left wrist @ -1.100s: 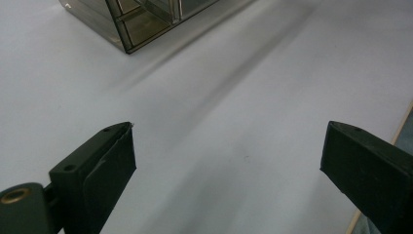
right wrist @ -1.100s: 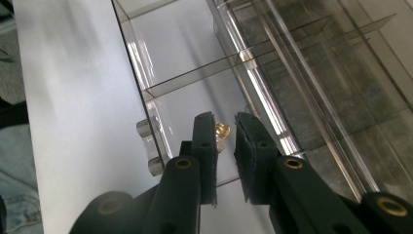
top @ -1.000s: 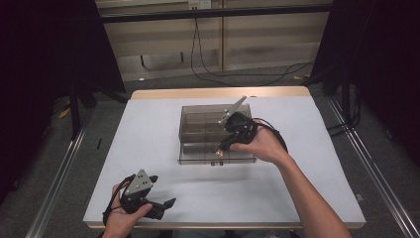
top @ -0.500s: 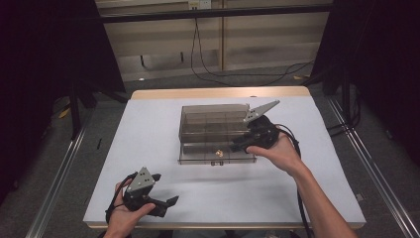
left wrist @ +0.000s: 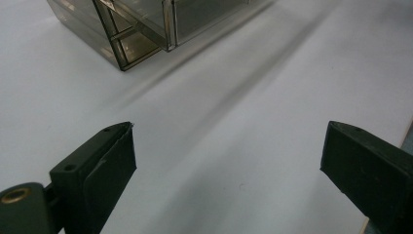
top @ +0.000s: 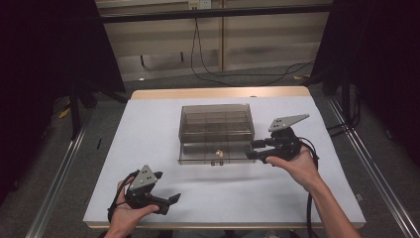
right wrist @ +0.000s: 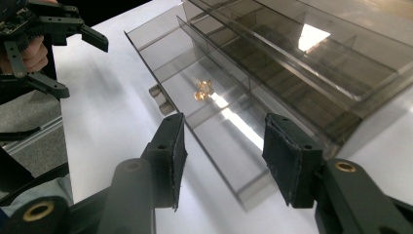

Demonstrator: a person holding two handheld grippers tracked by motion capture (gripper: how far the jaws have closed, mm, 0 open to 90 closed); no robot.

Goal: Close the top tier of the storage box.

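surface: white table [top: 148,129] | on it: smoky drawer box [top: 216,119] (drawer open)

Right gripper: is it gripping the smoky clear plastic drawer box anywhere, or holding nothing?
Nothing is held. The right gripper has just been opening; its jaws stand apart beside the corner of the pulled-out drawer of the smoky clear plastic drawer box, pads touching nothing.

A white table [top: 148,129] with a wooden far edge stands on a grey floor [top: 163,79]. Black cables [top: 208,74] lie on the floor beyond it. Metal rails [top: 59,173] run along both sides, with dark curtains [top: 44,49] behind.
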